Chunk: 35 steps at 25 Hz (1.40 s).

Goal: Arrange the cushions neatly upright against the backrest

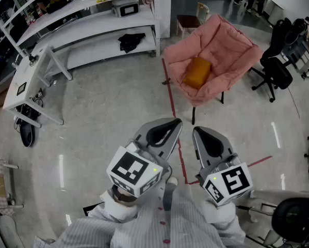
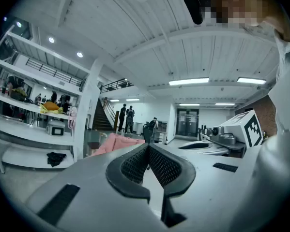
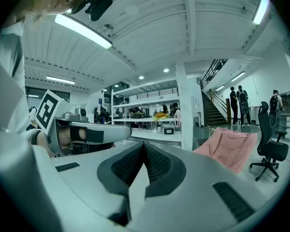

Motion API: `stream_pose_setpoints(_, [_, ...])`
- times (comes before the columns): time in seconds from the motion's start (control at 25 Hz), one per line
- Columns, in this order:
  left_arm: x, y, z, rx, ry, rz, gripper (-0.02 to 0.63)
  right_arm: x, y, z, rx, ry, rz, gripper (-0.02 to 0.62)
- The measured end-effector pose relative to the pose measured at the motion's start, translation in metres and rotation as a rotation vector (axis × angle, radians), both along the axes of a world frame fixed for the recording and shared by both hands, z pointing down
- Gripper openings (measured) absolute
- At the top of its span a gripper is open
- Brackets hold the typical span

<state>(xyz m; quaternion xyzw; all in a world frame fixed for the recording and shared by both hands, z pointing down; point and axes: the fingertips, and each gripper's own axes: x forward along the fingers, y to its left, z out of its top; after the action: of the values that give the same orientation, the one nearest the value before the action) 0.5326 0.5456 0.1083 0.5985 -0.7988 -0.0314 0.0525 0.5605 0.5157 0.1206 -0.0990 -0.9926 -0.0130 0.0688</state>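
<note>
On the floor (image 1: 108, 112) in the head view, a pink chair (image 1: 231, 45) stands well apart from the person, past a red tape line (image 1: 172, 105). One orange cushion (image 1: 197, 72) lies low in its seat. It looks slumped, not set upright against the backrest, and I see no second cushion. The left gripper (image 1: 169, 128) and right gripper (image 1: 201, 136) are held side by side near the person's chest, pointing toward the chair, and neither carries anything. White shelves (image 1: 92, 19) run along the left.

In the left gripper view, the ribbed pads meet at their tips with nothing between them. The chair shows small and far off just above the jaw tips, and the cushion cannot be made out here.

In the right gripper view, the jaws are likewise pressed together and empty. The chair sits off to the right, in the distance, and its seat is hidden behind the gripper's body.

By my reading the task has not begun. The cushion is untouched and nothing has been straightened. What is left is the walk to the chair, then opening a gripper, taking the cushion and standing it against the backrest.
</note>
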Motion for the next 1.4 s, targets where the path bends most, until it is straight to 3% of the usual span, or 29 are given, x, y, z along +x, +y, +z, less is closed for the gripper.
stream_pose_setpoints(0.48, [-0.001, -0.020, 0.003, -0.022, -0.005, -0.008, 0.012, 0.008, -0.024, 0.000, -0.019, -0.003, 0.028, 0.012])
stream_pose_setpoints(0.92, [0.011, -0.042, 0.012, -0.031, -0.009, -0.060, 0.012, 0.021, -0.054, 0.009, -0.037, 0.002, -0.011, 0.012])
stream_pose_setpoints(1.16, [-0.013, -0.055, 0.015, -0.035, -0.011, -0.069, 0.012, -0.006, -0.066, 0.012, -0.046, 0.003, -0.021, 0.012])
stream_pose_setpoints(1.4, [-0.068, -0.070, 0.010, -0.030, -0.027, -0.060, 0.012, -0.058, -0.082, 0.007, -0.044, -0.012, -0.008, 0.012])
